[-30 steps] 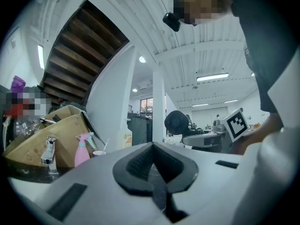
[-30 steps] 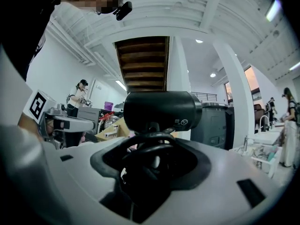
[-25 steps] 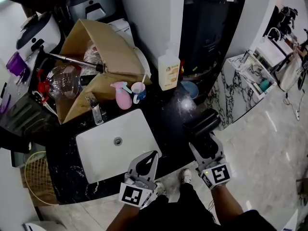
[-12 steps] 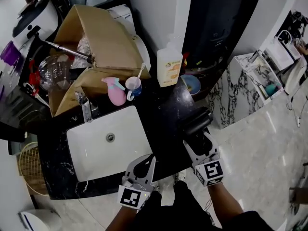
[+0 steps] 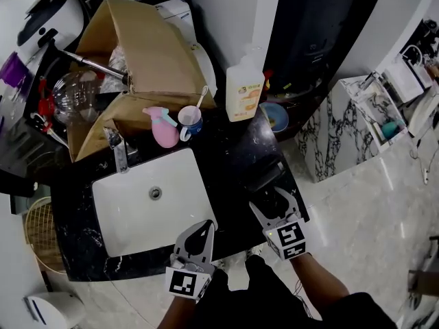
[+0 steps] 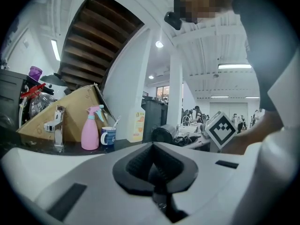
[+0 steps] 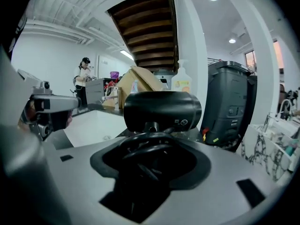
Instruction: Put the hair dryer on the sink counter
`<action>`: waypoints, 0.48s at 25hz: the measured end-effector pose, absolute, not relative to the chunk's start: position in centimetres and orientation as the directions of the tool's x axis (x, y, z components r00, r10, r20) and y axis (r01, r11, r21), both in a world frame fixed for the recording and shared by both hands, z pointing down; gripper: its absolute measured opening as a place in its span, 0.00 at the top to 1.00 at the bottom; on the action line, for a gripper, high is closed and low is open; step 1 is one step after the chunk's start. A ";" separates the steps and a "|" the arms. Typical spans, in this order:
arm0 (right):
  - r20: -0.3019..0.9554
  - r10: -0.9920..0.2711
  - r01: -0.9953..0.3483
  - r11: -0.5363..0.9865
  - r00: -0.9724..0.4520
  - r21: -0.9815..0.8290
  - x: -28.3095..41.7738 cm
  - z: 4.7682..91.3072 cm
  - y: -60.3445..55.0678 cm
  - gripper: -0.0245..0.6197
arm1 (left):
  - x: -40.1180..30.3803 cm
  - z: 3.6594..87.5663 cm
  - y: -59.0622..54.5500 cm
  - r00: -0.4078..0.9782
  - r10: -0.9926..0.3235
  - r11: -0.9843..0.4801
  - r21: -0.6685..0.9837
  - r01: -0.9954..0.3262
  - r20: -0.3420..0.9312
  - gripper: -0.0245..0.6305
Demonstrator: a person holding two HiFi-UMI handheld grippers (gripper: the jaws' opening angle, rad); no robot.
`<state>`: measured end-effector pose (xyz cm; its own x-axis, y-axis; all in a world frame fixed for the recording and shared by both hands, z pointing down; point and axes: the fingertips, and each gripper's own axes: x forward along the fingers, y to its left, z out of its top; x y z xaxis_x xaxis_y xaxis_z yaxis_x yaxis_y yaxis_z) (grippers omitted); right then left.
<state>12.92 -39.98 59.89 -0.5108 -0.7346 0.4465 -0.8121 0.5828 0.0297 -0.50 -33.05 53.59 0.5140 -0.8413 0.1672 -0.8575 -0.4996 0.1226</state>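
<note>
The black hair dryer (image 5: pixel 263 175) lies over the right front part of the black sink counter (image 5: pixel 236 149), to the right of the white sink (image 5: pixel 130 218). My right gripper (image 5: pixel 269 199) is shut on its handle and cord; in the right gripper view the barrel (image 7: pixel 161 109) sits crosswise just beyond the gripper (image 7: pixel 150 144). Whether the dryer rests on the counter I cannot tell. My left gripper (image 5: pixel 204 226) is shut with nothing in it at the counter's front edge. From the left gripper view (image 6: pixel 154 168) the dryer's round end (image 6: pixel 161 134) shows to the right.
Behind the sink stand a faucet (image 5: pixel 118 149), a pink spray bottle (image 5: pixel 162 127), a mug (image 5: pixel 190 120) and a soap bottle (image 5: pixel 245 91). A big cardboard box (image 5: pixel 147 53) fills the back left. A blue bowl (image 5: pixel 274 117) sits at the counter's right rear.
My right gripper has carried the hair dryer leftward from beyond the counter's right edge to over the counter. The left gripper has stayed at the front edge.
</note>
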 end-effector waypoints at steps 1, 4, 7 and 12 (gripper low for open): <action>0.465 -0.718 -0.802 0.597 -0.518 0.029 12.5 60.4 -40.1 0.56 | -0.8 53.6 -33.1 0.505 -0.847 -0.492 0.116 -0.863 0.167 0.96; 0.528 -0.671 -0.779 0.626 -0.521 0.026 11.7 61.6 -40.3 0.56 | -1.2 53.0 -33.3 0.487 -0.859 -0.472 0.126 -0.873 0.156 0.96; 0.579 -0.629 -0.759 0.651 -0.519 0.027 11.2 63.0 -40.8 0.56 | -1.3 52.1 -33.6 0.480 -0.867 -0.466 0.122 -0.876 0.135 0.96; 0.651 -0.557 -0.739 0.673 -0.516 -0.010 10.4 64.9 -41.5 0.56 | -1.5 51.2 -33.7 0.466 -0.876 -0.455 0.107 -0.884 0.126 0.96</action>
<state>10.42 -41.49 64.92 -0.5158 -0.5567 0.6512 -0.7394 0.6731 -0.0103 -1.55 -33.71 51.22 0.4663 -0.8756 0.1262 -0.8839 -0.4554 0.1066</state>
